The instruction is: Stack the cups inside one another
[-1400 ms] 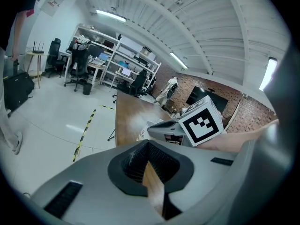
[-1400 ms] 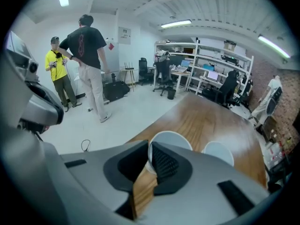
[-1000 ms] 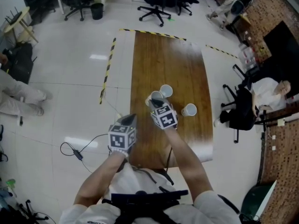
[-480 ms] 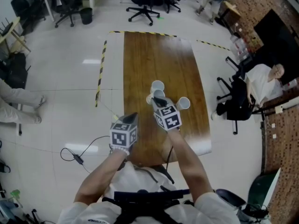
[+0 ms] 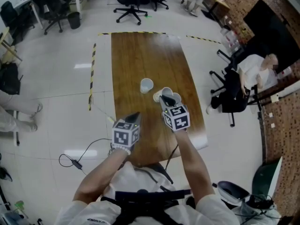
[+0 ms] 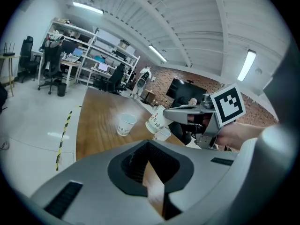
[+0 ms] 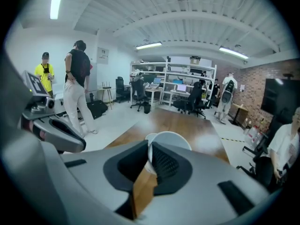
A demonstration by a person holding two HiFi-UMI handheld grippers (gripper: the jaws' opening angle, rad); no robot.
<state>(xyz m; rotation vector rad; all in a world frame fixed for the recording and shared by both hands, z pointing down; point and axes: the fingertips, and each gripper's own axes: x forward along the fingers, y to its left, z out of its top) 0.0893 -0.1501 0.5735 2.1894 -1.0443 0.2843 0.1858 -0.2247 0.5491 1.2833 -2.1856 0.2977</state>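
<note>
Though half masked behind right gripper (image 5: pixel 163 99) in head view, held cup (image 6: pixel 157 119) plain in left gripper view: tilted, just above second cup (image 6: pixel 162 134). Wall pinched between right jaws, nothing seen inside. Third cup (image 6: pixel 125 124) upright, empty, apart to that gripper's left. Left gripper (image 6: pixel 149 147) pressed together, bare, over near-left part of table (image 5: pixel 131 55) — far half beyond cups open.

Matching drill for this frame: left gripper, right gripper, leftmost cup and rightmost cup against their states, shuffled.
1. left gripper
2. right gripper
3. leftmost cup
4. rightmost cup

A. upright, alone on the table
B. clamped on the wall of the tilted cup
C. nothing between its jaws
D. upright, right beside the tilted cup

Pairs: 1-C, 2-B, 3-A, 4-D
</note>
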